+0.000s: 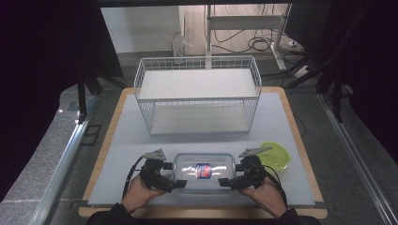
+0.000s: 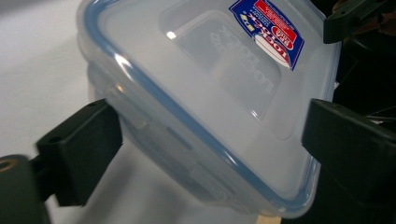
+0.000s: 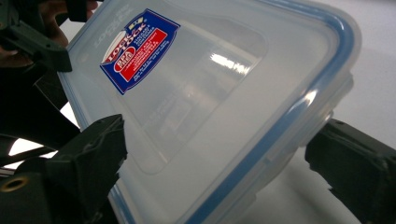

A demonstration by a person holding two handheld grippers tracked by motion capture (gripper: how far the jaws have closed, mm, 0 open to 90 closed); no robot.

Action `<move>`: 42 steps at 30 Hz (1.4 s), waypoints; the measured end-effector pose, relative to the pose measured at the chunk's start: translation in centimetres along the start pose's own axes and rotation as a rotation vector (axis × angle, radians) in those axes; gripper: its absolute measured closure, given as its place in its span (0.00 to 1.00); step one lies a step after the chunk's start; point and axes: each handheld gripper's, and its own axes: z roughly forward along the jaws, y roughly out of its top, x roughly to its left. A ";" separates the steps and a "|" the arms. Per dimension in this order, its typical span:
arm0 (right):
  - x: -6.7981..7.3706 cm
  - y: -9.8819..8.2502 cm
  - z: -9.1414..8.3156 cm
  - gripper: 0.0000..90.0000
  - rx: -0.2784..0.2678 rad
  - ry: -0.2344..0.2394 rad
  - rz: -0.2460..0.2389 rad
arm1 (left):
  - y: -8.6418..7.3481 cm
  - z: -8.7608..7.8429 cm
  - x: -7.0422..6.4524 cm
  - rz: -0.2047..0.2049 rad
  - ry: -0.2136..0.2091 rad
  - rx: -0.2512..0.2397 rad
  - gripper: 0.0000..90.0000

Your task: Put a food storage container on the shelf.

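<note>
Near front edge of the table [image 1: 300, 140]: a clear lidded container [image 1: 203, 172] with a blue seal and a red-and-blue sticker, midway between the front corners.
Left gripper [image 1: 177, 186]: at the container's left end, jaws wide, one on each side of the box; in the left gripper view [image 2: 212, 135] the near jaw sits against the side wall. I cannot say the pads are pressing.
Right gripper [image 1: 222, 183]: mirrors it at the right end, jaws wide astride the box [image 3: 215, 140]; a clamp is just as unsure.
Behind: a white wire shelf rack [image 1: 197, 93] toward the back edge, both tiers bare.
Front-right: a green lid [image 1: 277, 154] just beside the right gripper.
Step in hand: by my reading, taking hold of the container from both ends.
Next move: probably squeeze evenly on both sides, then raise both hands together, level, so the box does not tip or slip.
</note>
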 end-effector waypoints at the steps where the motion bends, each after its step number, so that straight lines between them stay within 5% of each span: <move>1: 0.2 -0.1 -0.2 0.12 0.002 -0.004 -0.002 | -0.2 -0.2 -0.1 -0.005 -0.002 -0.006 0.09; 11: 0.9 -1.6 -1.8 0.32 -0.007 0.023 0.019 | -1.8 -1.5 -1.3 -0.031 -0.007 -0.052 0.28; 15: 0.7 -1.9 -2.6 0.44 -0.048 0.040 0.041 | -2.3 -2.1 -1.3 -0.086 -0.025 -0.102 0.44; 21: 0.6 -2.5 -3.1 0.52 -0.092 0.058 0.097 | -2.9 -2.3 -1.3 -0.162 -0.047 -0.161 0.50; 26: 1.1 -2.8 -3.6 0.58 -0.124 0.040 0.131 | -2.7 -2.4 -1.5 -0.161 -0.036 -0.182 0.54; 36: 1.5 -2.6 -4.1 0.59 -0.169 0.015 0.102 | -2.1 -2.7 -1.8 -0.151 -0.006 -0.195 0.55; 42: 1.6 -1.2 -5.2 0.59 -0.227 0.036 0.093 | -0.3 -4.1 -2.4 -0.112 0.012 -0.240 0.55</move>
